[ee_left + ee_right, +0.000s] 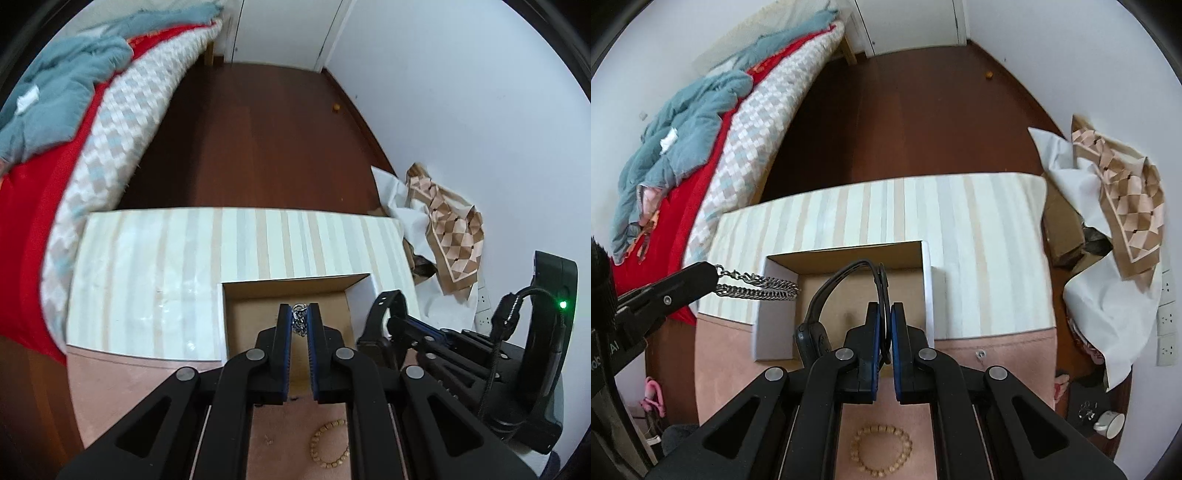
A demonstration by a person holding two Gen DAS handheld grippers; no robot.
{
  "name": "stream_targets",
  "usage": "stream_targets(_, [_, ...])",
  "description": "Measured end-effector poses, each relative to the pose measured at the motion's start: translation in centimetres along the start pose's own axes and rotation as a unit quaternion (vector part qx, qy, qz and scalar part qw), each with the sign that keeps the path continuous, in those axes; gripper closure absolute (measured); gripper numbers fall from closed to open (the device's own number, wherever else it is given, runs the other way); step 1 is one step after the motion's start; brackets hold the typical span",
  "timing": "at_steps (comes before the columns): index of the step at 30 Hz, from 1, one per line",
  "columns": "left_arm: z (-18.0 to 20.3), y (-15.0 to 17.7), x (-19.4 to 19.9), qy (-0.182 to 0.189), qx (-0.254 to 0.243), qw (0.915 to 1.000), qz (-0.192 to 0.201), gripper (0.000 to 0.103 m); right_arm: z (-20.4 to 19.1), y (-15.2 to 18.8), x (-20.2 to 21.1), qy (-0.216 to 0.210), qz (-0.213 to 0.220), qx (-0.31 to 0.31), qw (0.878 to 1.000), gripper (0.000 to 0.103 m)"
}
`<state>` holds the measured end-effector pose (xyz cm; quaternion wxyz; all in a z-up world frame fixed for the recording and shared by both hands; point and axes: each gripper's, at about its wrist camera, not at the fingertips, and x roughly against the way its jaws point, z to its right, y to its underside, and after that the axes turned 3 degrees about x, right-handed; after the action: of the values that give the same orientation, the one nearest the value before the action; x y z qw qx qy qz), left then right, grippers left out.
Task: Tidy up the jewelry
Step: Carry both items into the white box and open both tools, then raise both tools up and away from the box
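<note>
Over the open cardboard box (846,295) on the pink worktop (990,369), the left tool (300,314) pinches a silver chain bracelet (757,288), and the right tool (885,314) pinches a black watch band (842,288). Near the worktop's front edge, a wooden bead bracelet (881,450) lies flat.

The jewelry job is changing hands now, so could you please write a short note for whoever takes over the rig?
Left tool: shut on the metal chain bracelet, held over the open box.
Right tool: shut on the black watch, also over the box.
Done: both pieces picked up.
Left: release both into the box, then collect the wooden bead bracelet lying on the pink mat.
</note>
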<state>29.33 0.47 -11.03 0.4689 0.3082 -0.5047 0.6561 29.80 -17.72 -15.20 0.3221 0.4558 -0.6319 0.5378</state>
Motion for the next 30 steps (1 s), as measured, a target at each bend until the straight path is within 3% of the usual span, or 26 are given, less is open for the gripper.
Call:
stream_targets(4, [-0.9, -0.5, -3.0, -0.004, 0.01, 0.9995, -0.03, 0.097, -0.3, -0.8, -3.3, 0.012, -0.021, 0.006, 1.0, 0.097])
stream_targets(7, [-1.6, -0.6, -3.7, -0.037, 0.02, 0.9984, -0.037, 0.093, -0.7, -1.2, -4.5, 0.029, -0.028, 0.021, 0.999, 0.095])
stream_targets(10, [-1.9, -0.4, -3.3, -0.068, 0.022, 0.9972, -0.02, 0.092, -1.4, -1.6, -4.6, 0.049, -0.027, 0.035, 0.998, 0.074])
stream_targets(11, [-1.9, -0.3, -3.2, -0.085, 0.019, 0.9961, -0.017, 0.089, -1.5, -1.7, -4.3, 0.059, -0.024, 0.039, 0.997, 0.056])
stream_targets(12, [-2.0, -0.2, -3.0, -0.1, 0.016, 0.9948, -0.012, 0.085, -1.6, -1.7, -4.2, 0.064, -0.021, 0.041, 0.997, 0.044])
stream_targets(13, [-2.0, 0.1, -2.8, -0.123, 0.01, 0.9924, -0.002, 0.069, -1.7, -1.7, -3.9, 0.071, -0.015, 0.041, 0.996, 0.042])
stream_targets(14, [-2.1, 0.3, -2.5, -0.148, 0.007, 0.9889, 0.007, 0.043, -1.7, -1.7, -3.5, 0.082, -0.011, 0.043, 0.996, 0.041])
stream_targets(15, [-2.3, 0.6, -2.3, -0.169, 0.007, 0.9854, 0.017, 0.031, -1.8, -1.6, -3.2, 0.094, -0.009, 0.045, 0.995, 0.04])
stream_targets(16, [-2.5, 1.1, -1.9, -0.193, 0.006, 0.9806, 0.031, 0.023, -1.8, -1.5, -3.0, 0.104, -0.007, 0.046, 0.994, 0.036])
stream_targets(18, [-3.0, 2.3, -1.3, -0.223, 0.002, 0.9736, 0.05, 0.022, -1.8, -0.9, -2.4, 0.123, -0.003, 0.049, 0.991, 0.01])
stream_targets(19, [-3.3, 2.9, -1.1, -0.229, 0.004, 0.9718, 0.055, 0.019, -1.7, -0.5, -2.2, 0.13, -0.004, 0.049, 0.99, 0.007])
stream_targets(20, [-3.5, 3.6, -1.0, -0.233, 0.004, 0.9707, 0.057, 0.007, -1.6, -0.1, -2.1, 0.136, -0.005, 0.05, 0.99, 0.006])
stream_targets(21, [-3.8, 4.1, -1.1, -0.235, 0.004, 0.9703, 0.057, 0.002, -1.5, 0.4, -2.0, 0.142, -0.005, 0.05, 0.989, 0.006])
stream_targets(24, [-4.1, 5.9, -1.3, -0.234, 0.007, 0.9712, 0.047, 0.0, -1.3, 2.0, -2.0, 0.137, -0.012, 0.049, 0.989, 0.0])
stream_targets(30, [-3.3, 7.4, -0.7, -0.236, 0.001, 0.9697, 0.061, 0.0, -1.2, 4.6, -0.8, 0.131, 0.006, 0.046, 0.99, 0.0])
